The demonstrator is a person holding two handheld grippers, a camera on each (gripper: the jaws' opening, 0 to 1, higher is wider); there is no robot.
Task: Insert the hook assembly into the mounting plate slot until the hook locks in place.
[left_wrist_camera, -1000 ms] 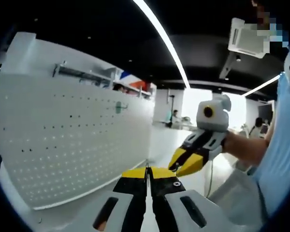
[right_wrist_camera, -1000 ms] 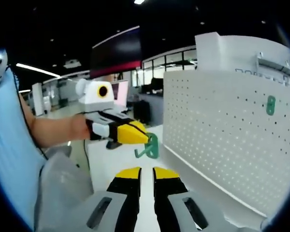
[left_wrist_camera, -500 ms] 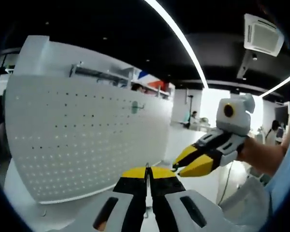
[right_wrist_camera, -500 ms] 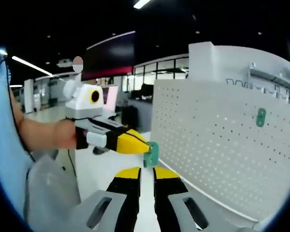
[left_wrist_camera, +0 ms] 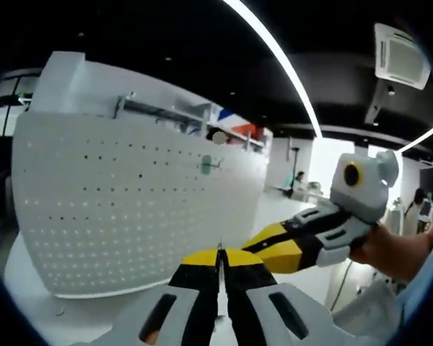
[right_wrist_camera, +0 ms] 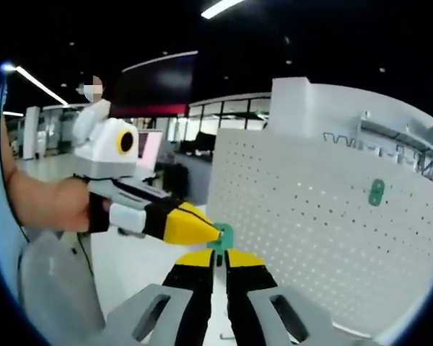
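A small green hook point(right_wrist_camera: 222, 235) is pinched in my left gripper point(right_wrist_camera: 216, 232), which comes in from the left of the right gripper view, shut on it. In the left gripper view the same left gripper point(left_wrist_camera: 219, 254) has its jaws pressed together on a thin edge. My right gripper point(right_wrist_camera: 220, 256) sits just below the hook, its jaws close on either side of the hook's lower end; whether they pinch it is unclear. That right gripper point(left_wrist_camera: 247, 248) touches in beside my left tips. The white perforated mounting plate point(left_wrist_camera: 130, 194) point(right_wrist_camera: 310, 231) stands upright beyond.
A second green hook point(left_wrist_camera: 206, 165) point(right_wrist_camera: 376, 192) hangs high on the plate. A metal rail point(left_wrist_camera: 159, 112) point(right_wrist_camera: 361, 133) runs along the plate's top. A white tabletop point(left_wrist_camera: 94, 317) lies under it. A person's hand point(right_wrist_camera: 50, 205) holds the left gripper.
Both views have swung toward the plate. The two grippers have come together, and the right gripper's jaws have narrowed around the hook, which has turned edge-on.
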